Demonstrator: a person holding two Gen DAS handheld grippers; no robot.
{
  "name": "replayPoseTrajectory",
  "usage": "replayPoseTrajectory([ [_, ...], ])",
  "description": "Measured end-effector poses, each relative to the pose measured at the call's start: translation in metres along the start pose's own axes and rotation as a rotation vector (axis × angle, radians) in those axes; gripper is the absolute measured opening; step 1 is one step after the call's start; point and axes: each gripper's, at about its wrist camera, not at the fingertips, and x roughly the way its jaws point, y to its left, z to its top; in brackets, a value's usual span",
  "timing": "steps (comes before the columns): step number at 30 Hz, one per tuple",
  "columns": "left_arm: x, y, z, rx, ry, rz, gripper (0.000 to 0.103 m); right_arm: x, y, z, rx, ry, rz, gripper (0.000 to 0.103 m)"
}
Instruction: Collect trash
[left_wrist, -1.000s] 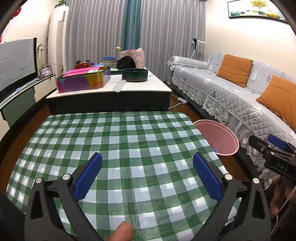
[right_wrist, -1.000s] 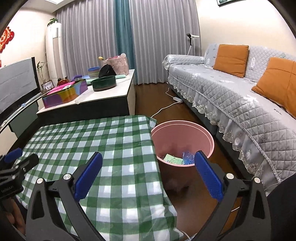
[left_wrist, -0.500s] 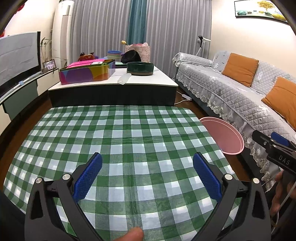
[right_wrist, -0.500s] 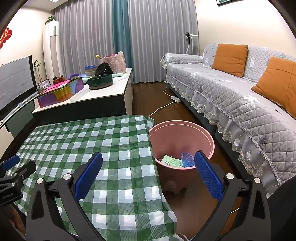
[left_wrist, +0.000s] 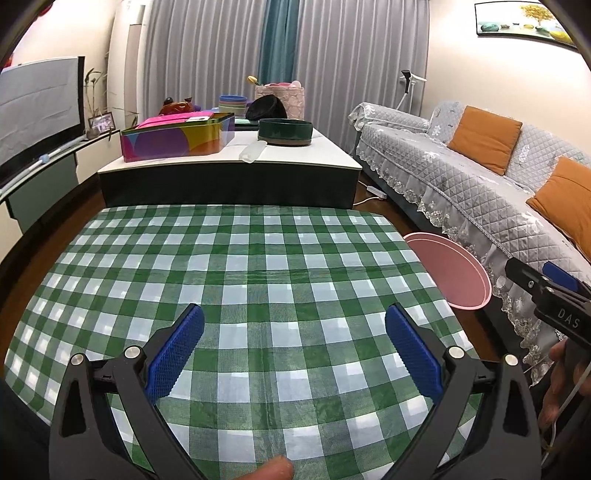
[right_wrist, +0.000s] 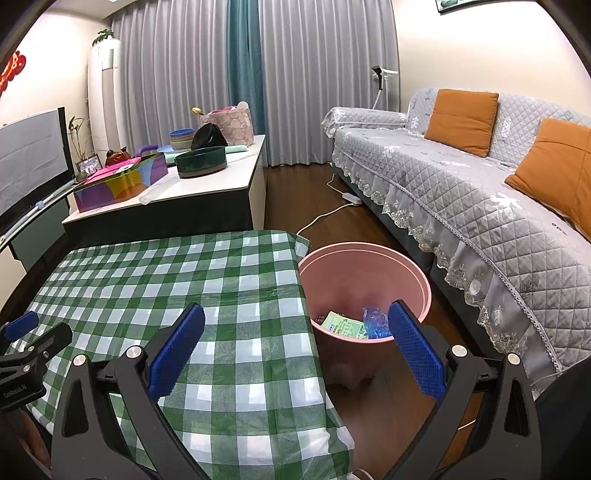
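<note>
My left gripper (left_wrist: 293, 349) is open and empty above the near part of the green checked tablecloth (left_wrist: 240, 266). My right gripper (right_wrist: 295, 349) is open and empty, over the table's right edge with the pink bin (right_wrist: 413, 273) just ahead. The bin stands on the floor beside the table and holds a green-and-white packet (right_wrist: 341, 325) and a blue wrapper (right_wrist: 375, 321). The bin also shows in the left wrist view (left_wrist: 448, 271), at the table's right. No trash shows on the cloth.
A low white coffee table (left_wrist: 229, 162) behind the cloth carries a colourful box (left_wrist: 177, 138), a dark green bowl (left_wrist: 285, 131) and other items. A grey sofa (right_wrist: 472, 192) with orange cushions runs along the right. A white cable (right_wrist: 325, 218) lies on the wooden floor.
Both grippers have drawn back and up a little, so more of the cloth and the bin shows. Both stayed open and empty.
</note>
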Motion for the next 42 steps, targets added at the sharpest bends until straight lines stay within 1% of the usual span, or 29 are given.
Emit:
replayPoseTrajectory([
  [42,-0.0032,-0.0022,0.0029,0.016,-0.023,0.001,0.095,0.0014,0.0041,0.0,-0.013,0.001,0.001,0.098],
])
